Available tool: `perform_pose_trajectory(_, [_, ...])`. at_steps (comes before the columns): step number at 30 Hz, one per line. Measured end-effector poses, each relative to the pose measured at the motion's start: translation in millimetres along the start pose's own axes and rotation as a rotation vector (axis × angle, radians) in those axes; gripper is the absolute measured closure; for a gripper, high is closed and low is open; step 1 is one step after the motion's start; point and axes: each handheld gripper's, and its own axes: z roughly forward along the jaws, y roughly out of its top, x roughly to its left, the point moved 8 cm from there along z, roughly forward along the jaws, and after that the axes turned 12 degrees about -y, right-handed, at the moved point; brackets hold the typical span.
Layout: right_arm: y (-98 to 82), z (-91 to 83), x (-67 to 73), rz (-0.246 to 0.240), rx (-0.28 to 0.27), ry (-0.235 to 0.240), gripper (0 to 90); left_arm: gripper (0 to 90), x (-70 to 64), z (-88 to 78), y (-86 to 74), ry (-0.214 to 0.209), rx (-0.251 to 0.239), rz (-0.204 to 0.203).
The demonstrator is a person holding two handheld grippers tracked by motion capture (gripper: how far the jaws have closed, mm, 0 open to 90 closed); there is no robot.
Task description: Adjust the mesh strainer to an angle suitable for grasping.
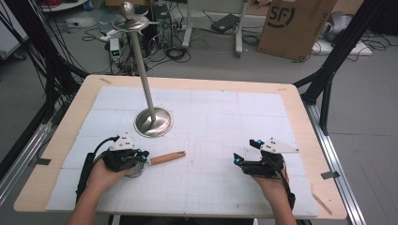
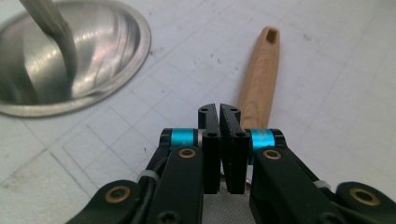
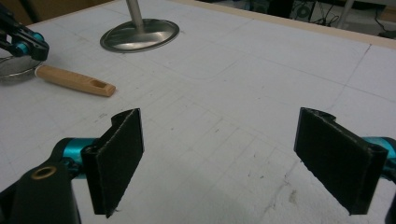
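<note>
Left hand-held gripper (image 1: 141, 157), lower left of high view, jaws nearly closed on strainer (image 1: 135, 168) rim: grip deeper, lift level; right hand-held gripper (image 1: 244, 157) gapes empty.

strainer handle (image 1: 167, 157): light wood | stand base (image 1: 153, 122): shiny silver | mat (image 1: 225, 122): white, gridded

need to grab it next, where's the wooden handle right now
In the high view the wooden handle lies flat on the white mat, left of centre, sticking out rightward from the left tool, just in front of the metal stand's round base.
</note>
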Motion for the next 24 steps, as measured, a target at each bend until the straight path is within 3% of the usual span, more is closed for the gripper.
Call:
perform_pose_trajectory(9, [-0.1, 0.4, 0.6, -0.005, 0.001, 0.001, 14.7, 79.9, -5.7, -14.1, 16.3, -0.018, -0.085, 0.047])
perform_pose_trajectory(13, [1.3, -0.5, -1.0, 0.002, -0.005, -0.003, 14.7, 72.3, -8.4, -21.4, 30.7, -0.029, -0.120, 0.068])
perform_pose_trajectory(20, [2.0, -1.4, -2.0, 0.000, -0.009, -0.006, 14.7, 60.8, -12.0, -23.5, 50.8, -0.046, -0.153, 0.083])
perform_pose_trajectory(24, [1.5, -2.0, -3.0, 0.004, -0.008, -0.007, 14.7, 53.5, -12.5, -24.7, 50.5, -0.048, -0.152, 0.083])
